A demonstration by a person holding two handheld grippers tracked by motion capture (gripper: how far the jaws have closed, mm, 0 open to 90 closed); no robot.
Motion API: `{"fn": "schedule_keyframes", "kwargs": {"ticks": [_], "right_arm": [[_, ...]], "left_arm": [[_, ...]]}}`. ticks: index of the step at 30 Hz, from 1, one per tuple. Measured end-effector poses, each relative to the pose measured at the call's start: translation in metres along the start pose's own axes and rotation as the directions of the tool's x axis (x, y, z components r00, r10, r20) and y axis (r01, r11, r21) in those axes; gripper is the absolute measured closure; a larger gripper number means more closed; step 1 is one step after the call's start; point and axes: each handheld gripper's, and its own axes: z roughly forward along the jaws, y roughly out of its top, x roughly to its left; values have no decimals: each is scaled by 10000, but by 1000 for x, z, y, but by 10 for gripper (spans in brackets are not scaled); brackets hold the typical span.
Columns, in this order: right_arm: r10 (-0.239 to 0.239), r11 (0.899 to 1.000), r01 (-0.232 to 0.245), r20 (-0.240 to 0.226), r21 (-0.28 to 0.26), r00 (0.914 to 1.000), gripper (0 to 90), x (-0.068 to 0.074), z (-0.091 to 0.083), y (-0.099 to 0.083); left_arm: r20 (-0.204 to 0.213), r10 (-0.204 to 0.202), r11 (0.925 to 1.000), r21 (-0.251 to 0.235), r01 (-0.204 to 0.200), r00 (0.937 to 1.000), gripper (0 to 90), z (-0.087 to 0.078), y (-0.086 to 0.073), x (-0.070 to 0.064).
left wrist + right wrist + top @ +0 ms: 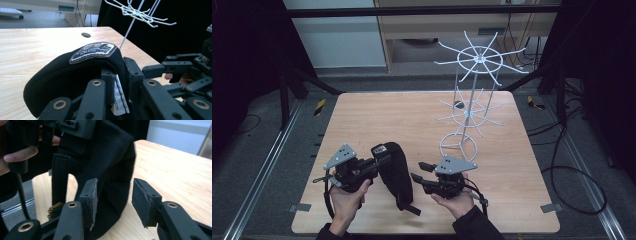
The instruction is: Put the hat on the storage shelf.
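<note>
while the left gripper (379, 159) has its jaws clamped on the front edge of the black cap (396, 172), just under the embroidered patch (93, 51), the cap hangs from that one pinch near the front-middle of the wooden table (377, 115), its lower edge seemingly resting on the wood, though i cannot tell for sure. if that grip is shallow, the soft fabric could slide out and the cap flop onto its side. just to the right, the right gripper (421, 171) hovers with its jaws apart, the cap's back panel lying between the pads (90, 195) but seemingly not yet touched; closing now might catch only a fold of cloth, or snag the loose strap (409, 206) with its brass buckle (52, 211) that dangles at the near end. two grippers pulling against each other could also twist the cap out of shape. farther off on the right stands the white wire rack (474, 100), its thin prongs spread wide; a careless swing that way could knock it over or hook the cap on the wrong prong
</note>
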Motion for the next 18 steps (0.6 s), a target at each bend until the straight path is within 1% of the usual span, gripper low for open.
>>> {"fn": "schedule_keyframes", "kwargs": {"ticks": [2, 5, 7, 8, 10, 12, 14, 16, 17, 18], "right_arm": [[44, 10000, -43, -116, 23, 9999, 549, 2, 3, -1], [249, 9997, -247, -309, 71, 9992, 550, 2, 8, -4], [442, 9989, -435, -525, 149, 9976, 572, 1, 14, -6], [442, 9989, -435, -525, 149, 9976, 572, 1, 14, -6], [556, 9983, -542, -686, 214, 9961, 618, 0, 16, -7], [779, 9968, -760, -934, 236, 9926, 707, -2, 18, -9], [869, 9960, -841, -1089, 301, 9902, 774, -3, 19, -10], [795, 9964, -756, -1123, 386, 9905, 855, -4, 20, -11], [732, 9967, -682, -1218, 445, 9899, 885, -4, 19, -10], [732, 9967, -682, -1218, 445, 9899, 885, -4, 19, -10]], "left_arm": [[52, 29, 10000, -7, -29, 10000, 792, 0, 0, -1], [109, 86, 10000, 13, -86, 9999, 793, 1, 0, -2], [147, 109, 9999, 8, -109, 9998, 794, 2, 0, -4], [167, 139, 9999, 27, -139, 9998, 794, 2, 0, -4], [189, 176, 9998, 22, -176, 9997, 795, 3, 0, -5], [223, 217, 9998, 28, -218, 9995, 795, 3, 0, -5], [258, 256, 9997, 40, -257, 9993, 795, 3, 0, -6], [280, 307, 9995, 11, -307, 9991, 796, 3, 0, -7], [310, 346, 9994, 16, -347, 9989, 796, 3, 0, -7], [317, 383, 9993, 0, -383, 9988, 796, 3, 1, -8]]}}
